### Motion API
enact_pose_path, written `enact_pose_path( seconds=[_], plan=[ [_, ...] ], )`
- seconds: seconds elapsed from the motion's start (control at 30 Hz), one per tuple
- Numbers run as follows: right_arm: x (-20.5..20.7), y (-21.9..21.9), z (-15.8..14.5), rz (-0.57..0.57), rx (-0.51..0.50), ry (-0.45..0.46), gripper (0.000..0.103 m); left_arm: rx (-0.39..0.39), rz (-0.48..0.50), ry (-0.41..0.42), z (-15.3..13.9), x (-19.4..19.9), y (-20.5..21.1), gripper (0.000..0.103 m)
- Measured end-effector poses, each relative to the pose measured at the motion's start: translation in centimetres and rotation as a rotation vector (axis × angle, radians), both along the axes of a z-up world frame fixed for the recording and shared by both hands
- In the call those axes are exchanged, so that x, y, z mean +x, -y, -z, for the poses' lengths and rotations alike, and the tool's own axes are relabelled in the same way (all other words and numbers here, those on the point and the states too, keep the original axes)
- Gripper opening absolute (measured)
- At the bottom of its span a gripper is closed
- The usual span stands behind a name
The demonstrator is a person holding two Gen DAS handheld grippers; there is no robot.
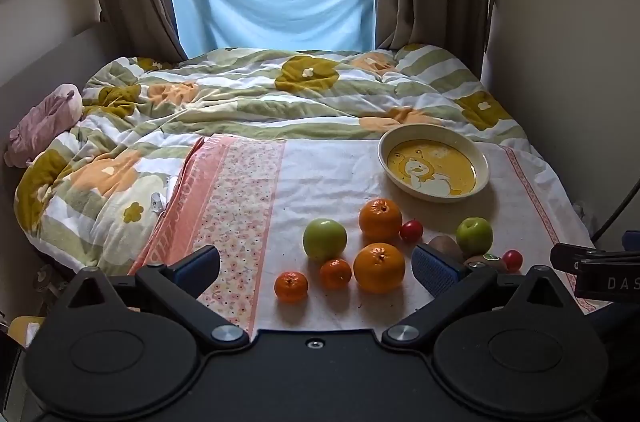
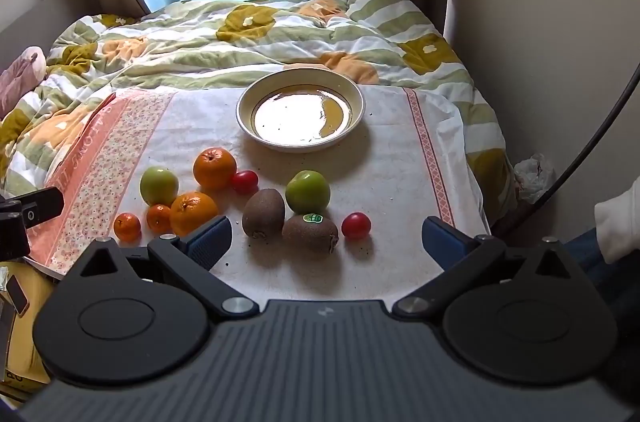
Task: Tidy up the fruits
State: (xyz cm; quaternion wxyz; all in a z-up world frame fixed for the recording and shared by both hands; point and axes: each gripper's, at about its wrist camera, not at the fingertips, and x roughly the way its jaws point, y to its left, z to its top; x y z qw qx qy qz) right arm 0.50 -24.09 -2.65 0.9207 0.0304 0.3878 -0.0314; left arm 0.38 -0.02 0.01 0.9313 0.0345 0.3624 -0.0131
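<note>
Hovering spread wide and empty, the left tongs (image 1: pixel 316 272) and right tongs (image 2: pixel 326 236) face scattered round fruits before the cream-rimmed yellow ceramic bowl (image 2: pixel 360 102) on the bed.

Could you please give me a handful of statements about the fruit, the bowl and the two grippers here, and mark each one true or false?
1. The bowl holds no fruit. True.
2. Three green apples lie on the cloth. False: there are two, the left apple and the right apple.
3. One kiwi carries a sticker. True.
4. The right gripper is shut on the other kiwi. False: its jaws stand wide open and hold nothing.
5. The left gripper is open and empty. True.
6. The large oranges sit in the bowl. False: both lie on the cloth.
</note>
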Motion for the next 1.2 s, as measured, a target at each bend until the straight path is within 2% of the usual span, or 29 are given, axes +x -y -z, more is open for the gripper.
enact_pose_path(
  seconds=[1.2],
  plan=[
    [1.2, -0.9, 0.4, -0.011, -0.007, -0.023, 0.103, -0.007, -0.006, -0.015, 0.6, 0.8, -0.7, 0.103]
  ],
)
